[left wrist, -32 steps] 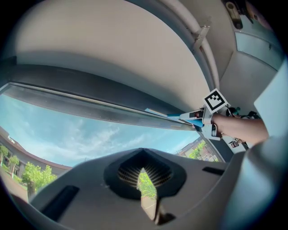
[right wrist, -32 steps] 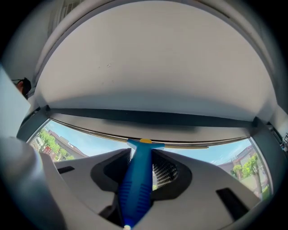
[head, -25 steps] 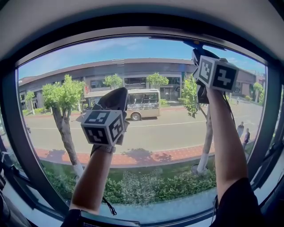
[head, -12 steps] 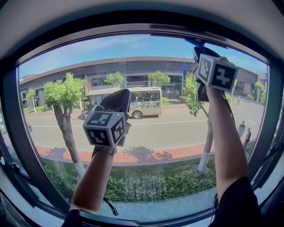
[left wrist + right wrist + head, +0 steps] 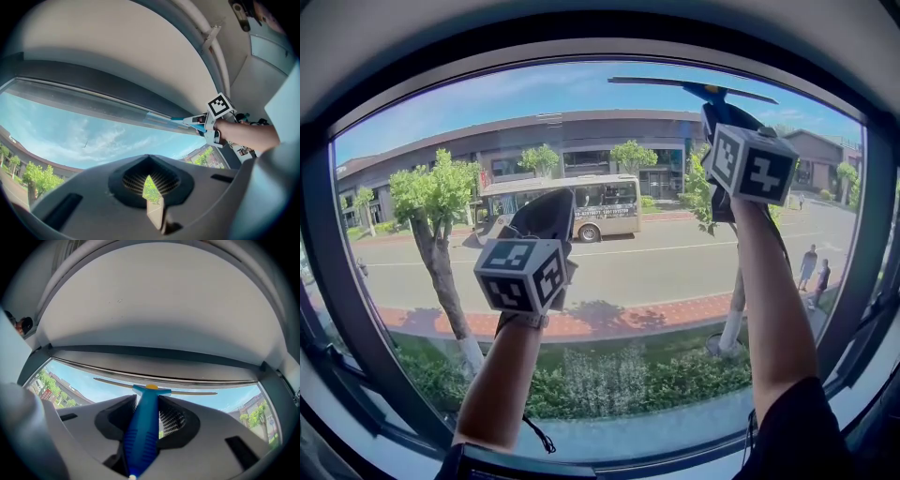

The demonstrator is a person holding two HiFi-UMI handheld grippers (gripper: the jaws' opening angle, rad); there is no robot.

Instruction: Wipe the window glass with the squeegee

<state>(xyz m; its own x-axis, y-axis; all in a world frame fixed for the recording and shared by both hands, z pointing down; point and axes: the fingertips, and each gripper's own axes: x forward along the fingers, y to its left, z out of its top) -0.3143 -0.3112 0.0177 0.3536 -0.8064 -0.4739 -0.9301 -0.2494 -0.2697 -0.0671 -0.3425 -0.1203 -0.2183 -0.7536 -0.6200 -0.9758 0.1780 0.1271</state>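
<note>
Smooth window glass; right gripper clamps ribbed blue squeegee.

Squeegee blade lies just below the upper window frame; little room remains above it; window glass beneath the blade is open down to the lower frame; left tool, jaws together, stands mid-pane, well apart from the right tool; side frame bounds rightward travel, near the right forearm
</note>
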